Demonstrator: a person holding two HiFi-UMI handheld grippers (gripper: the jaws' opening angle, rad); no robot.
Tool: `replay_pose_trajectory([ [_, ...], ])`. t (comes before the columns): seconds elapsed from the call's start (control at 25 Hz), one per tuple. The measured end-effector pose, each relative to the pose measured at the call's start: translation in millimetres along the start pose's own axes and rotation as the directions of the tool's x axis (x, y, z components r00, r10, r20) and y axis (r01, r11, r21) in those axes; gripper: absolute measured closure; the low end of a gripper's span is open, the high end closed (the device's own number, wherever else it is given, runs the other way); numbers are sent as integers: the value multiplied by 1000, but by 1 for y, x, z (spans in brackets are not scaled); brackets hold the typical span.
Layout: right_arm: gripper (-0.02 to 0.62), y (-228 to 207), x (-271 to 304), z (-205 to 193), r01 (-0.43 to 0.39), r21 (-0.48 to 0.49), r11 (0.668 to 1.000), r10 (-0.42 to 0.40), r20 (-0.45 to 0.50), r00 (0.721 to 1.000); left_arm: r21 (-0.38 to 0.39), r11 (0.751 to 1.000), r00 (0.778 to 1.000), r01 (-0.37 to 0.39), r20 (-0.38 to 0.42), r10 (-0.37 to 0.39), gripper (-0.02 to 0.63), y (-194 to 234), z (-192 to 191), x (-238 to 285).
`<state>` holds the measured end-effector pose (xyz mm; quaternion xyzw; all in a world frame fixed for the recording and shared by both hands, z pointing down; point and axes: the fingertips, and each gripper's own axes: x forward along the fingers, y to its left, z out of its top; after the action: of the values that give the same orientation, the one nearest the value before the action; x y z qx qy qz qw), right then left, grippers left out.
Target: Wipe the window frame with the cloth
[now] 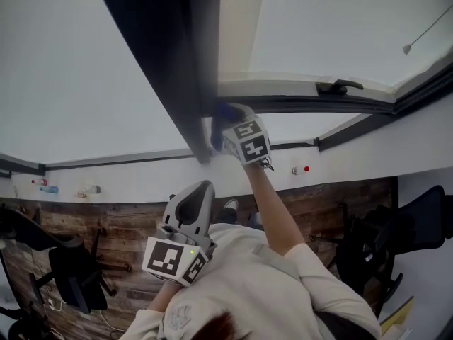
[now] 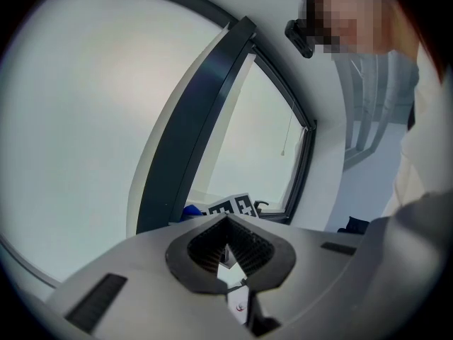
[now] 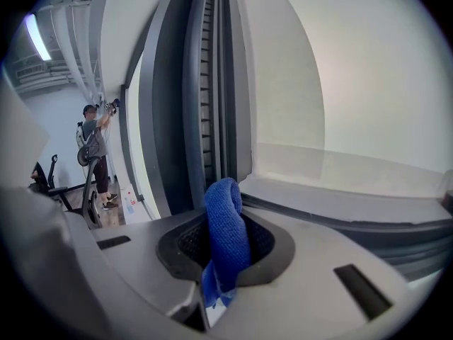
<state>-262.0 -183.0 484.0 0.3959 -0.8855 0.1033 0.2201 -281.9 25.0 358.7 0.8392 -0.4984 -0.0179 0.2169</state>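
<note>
Gripper at rest: the left gripper [image 2: 227,219] hangs low by the person's chest, well apart from the window, its jaws together at the tips with nothing between them.
Working tool: the right gripper [image 3: 226,234] is raised on an outstretched arm, its jaws clamped on the cloth.
Cloth: the folded blue terry cloth [image 3: 224,202] pokes out ahead of the jaws as a rounded loop, with a short tail hanging behind them.
Contact: the loop sits at the foot of the dark grey upright window frame [image 3: 202,83], in the corner where it meets the pale horizontal ledge [image 3: 333,190]. It looks to be touching the upright, though the contact itself is hidden behind the cloth.
Long axis: the upright runs straight away from the right jaws, so most of the bar lies ahead of the cloth. The likely stroke slides along that line, not across it.
Nearer hand: the right one, by far.
Beyond: the milky glass pane [image 3: 368,69] lies to the right of the upright. Farther off at the left, another person [image 3: 92,137] stands by the wall.
</note>
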Motion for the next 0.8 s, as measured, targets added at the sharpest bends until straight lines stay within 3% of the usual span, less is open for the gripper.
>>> replay_pose_trajectory([
  [0.8, 541, -20, -12, -6, 56, 40, 998, -57, 18, 998, -15, 997, 997, 78, 6, -78, 600, -8, 3, 16],
])
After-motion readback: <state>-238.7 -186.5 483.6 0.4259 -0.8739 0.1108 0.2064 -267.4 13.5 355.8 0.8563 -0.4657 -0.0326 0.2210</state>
